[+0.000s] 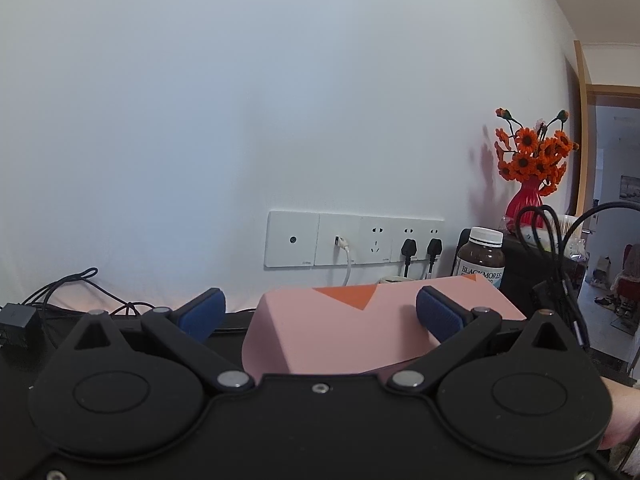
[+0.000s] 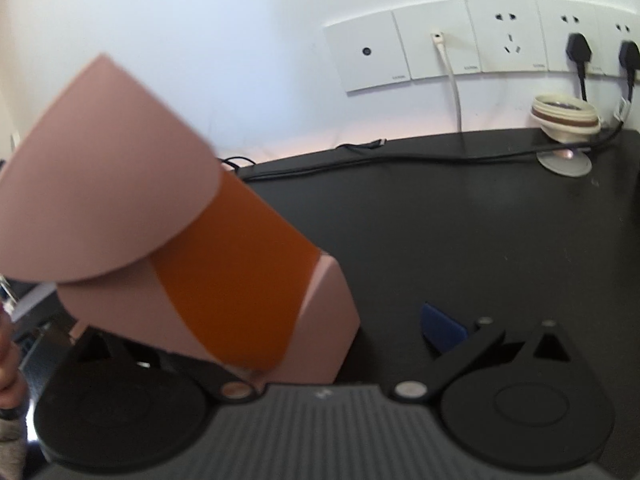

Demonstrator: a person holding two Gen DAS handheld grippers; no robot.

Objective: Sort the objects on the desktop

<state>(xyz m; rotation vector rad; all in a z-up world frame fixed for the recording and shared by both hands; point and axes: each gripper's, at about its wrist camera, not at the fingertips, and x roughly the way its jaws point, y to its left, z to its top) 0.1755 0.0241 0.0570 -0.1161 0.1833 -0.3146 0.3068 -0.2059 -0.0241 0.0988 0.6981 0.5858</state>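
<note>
1. The left tongs [image 1: 320,312] sit low in the middle of the left wrist view, spread wide, with both blue pads showing; one blue pad [image 1: 438,314] lies against the top face of a pink box [image 1: 340,332], the other stands clear to the box's left.
2. The pink box, marked with an orange triangle, fills the gap between the two pads, but whether it is gripped or simply lies there cannot be told.
3. Beyond the box, right of centre, a brown supplement bottle [image 1: 482,258] with a white cap stands against the wall; further right a red vase of orange flowers [image 1: 528,168] rises above it.
4. A row of white wall sockets [image 1: 352,238] runs across the middle, with black plugs and a white cable in them; a black adapter with cords [image 1: 16,320] lies at the left edge.
5. The right tongs [image 2: 320,328] appear wide: one blue pad [image 2: 442,326] shows at lower right, while the other finger is hidden behind the pink box [image 2: 160,240].
6. In this view the box is tilted, blurred, and covers the left half of the frame, its orange band facing the camera.
7. The black surface [image 2: 480,240] stretches behind, carrying a cream round lid-like object [image 2: 564,116] and a small grey disc [image 2: 564,162] at upper right, below the wall sockets [image 2: 480,48].
</note>
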